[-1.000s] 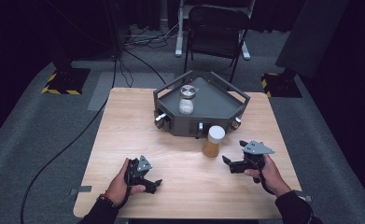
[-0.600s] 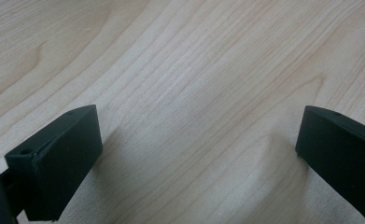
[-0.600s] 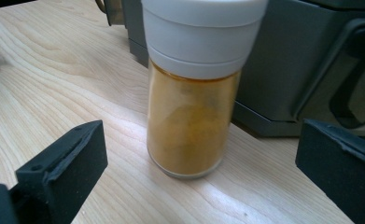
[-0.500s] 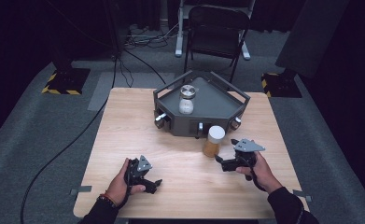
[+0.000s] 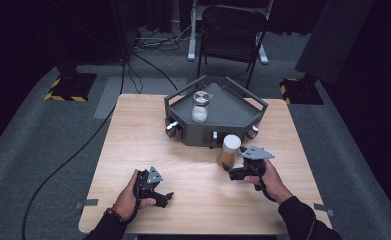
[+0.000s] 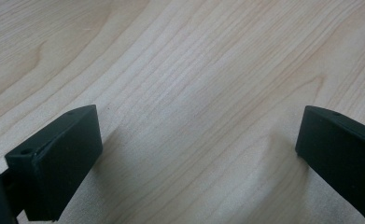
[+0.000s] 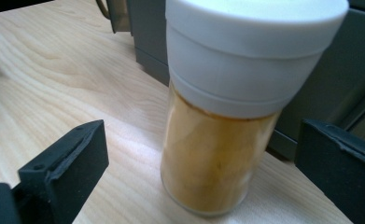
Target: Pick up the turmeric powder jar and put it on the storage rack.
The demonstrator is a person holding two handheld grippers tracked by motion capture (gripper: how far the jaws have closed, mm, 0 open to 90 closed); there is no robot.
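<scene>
A spice jar with a white cap and orange-brown powder stands on the wooden table just in front of the grey tray. In the right gripper view the spice jar stands upright between the wide-apart jaws, touching neither. My right gripper is open, just below and right of the jar. My left gripper lies open near the table's front left, and the left gripper has only bare wood between its jaws. A second jar with a metal lid and white contents stands inside the tray.
The grey five-sided tray sits at the table's far middle, with knobs on its front wall. A black folding chair stands behind the table. Cables trail over the grey floor at left.
My right gripper has moved left and forward toward the orange-brown jar, which now stands between its jaws. The left gripper has stayed in place.
</scene>
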